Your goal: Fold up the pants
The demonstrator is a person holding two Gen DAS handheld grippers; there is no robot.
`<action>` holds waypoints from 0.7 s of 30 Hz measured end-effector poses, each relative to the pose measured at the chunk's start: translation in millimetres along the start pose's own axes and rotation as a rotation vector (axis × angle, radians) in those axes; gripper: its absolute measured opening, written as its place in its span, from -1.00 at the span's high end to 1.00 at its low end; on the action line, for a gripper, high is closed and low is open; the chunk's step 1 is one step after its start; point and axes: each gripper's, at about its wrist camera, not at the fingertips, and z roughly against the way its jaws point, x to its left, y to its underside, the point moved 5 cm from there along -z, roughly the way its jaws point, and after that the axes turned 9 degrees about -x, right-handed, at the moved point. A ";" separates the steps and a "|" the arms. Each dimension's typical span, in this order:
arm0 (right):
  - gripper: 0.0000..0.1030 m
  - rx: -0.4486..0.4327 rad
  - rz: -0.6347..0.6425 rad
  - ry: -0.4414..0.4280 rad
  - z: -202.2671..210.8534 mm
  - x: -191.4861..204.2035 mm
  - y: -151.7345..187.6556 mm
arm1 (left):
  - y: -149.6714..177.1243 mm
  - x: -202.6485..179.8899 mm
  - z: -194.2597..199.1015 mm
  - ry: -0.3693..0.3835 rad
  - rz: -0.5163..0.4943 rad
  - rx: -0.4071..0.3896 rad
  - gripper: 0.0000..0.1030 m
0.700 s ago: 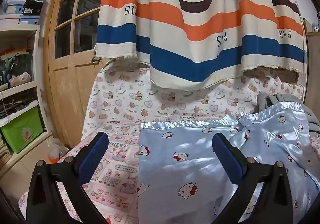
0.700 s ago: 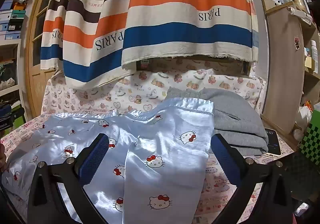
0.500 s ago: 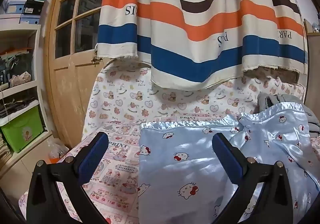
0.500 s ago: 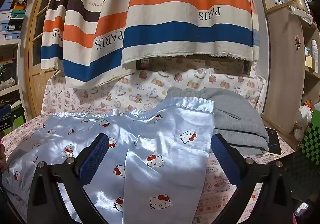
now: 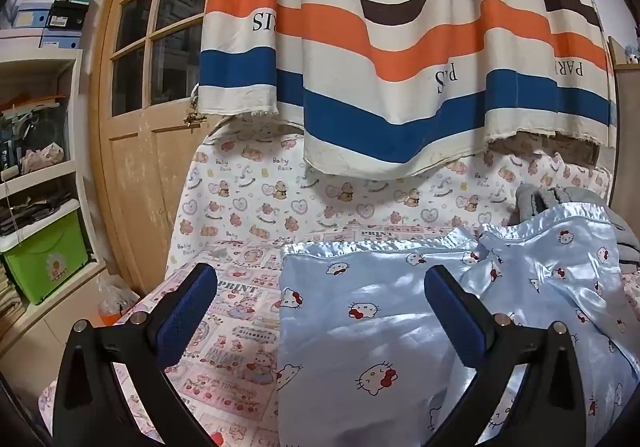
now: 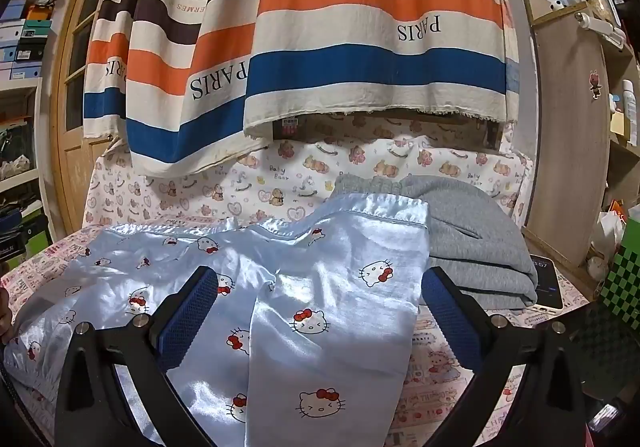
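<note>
Cartoon-print sheet (image 5: 236,331) bears satin pants (image 6: 320,311), spread below both claws. Left gripper (image 5: 320,311) and right gripper (image 6: 316,311) gape wide, holding nothing. Folded grey garment (image 6: 472,243) touches the pants' far right edge.

The pants (image 5: 372,331) are shiny pale blue, printed with white cat faces wearing red bows. The bed sheet (image 5: 236,339) beneath is white and pink with cartoon panels; the cover behind (image 5: 280,203) is white with bears and hearts. The hanging curtain (image 6: 360,47) carries cream, brown, orange and blue stripes. The folded garment (image 6: 472,243) is plain grey. Both grippers' pads (image 5: 188,307) are dark blue on black frames.
</note>
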 end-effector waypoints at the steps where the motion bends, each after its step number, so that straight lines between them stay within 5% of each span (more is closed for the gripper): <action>1: -0.99 0.000 0.000 0.000 0.1 0.1 0.0 | 0.2 0.3 0.0 0.001 0.001 0.000 -1.00; 21: -0.99 -0.002 0.002 -0.013 3.0 0.2 -2.6 | 0.4 -2.5 -1.1 -0.002 0.000 -0.002 -1.00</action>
